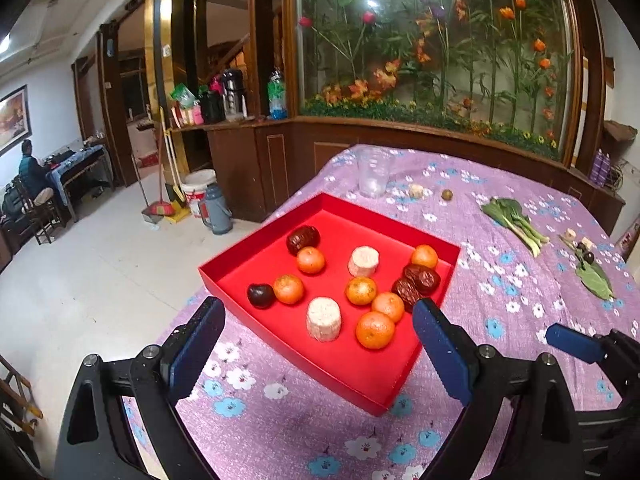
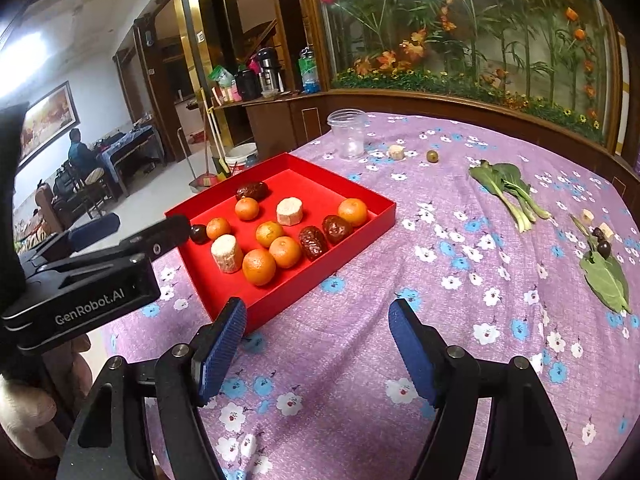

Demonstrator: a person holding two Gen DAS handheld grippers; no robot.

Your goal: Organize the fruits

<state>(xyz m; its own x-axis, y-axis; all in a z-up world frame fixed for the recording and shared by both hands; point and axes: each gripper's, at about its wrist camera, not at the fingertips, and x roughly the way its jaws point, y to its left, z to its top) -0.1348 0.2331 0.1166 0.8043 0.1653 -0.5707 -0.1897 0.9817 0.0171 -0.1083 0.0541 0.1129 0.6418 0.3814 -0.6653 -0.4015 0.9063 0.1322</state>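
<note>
Fruits lie in the red tray [image 1: 240, 280] at the worktop's [image 2: 360, 340] left edge: six oranges [image 1: 375, 330], three dates [image 1: 422, 279]. Left gripper [image 1: 320, 344] and right gripper [image 2: 316, 344] hover released, empty.

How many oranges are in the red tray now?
6 oranges, all in the red tray: far-left, far-right corner, left, centre, near-right, nearest. None seems hidden.
</note>
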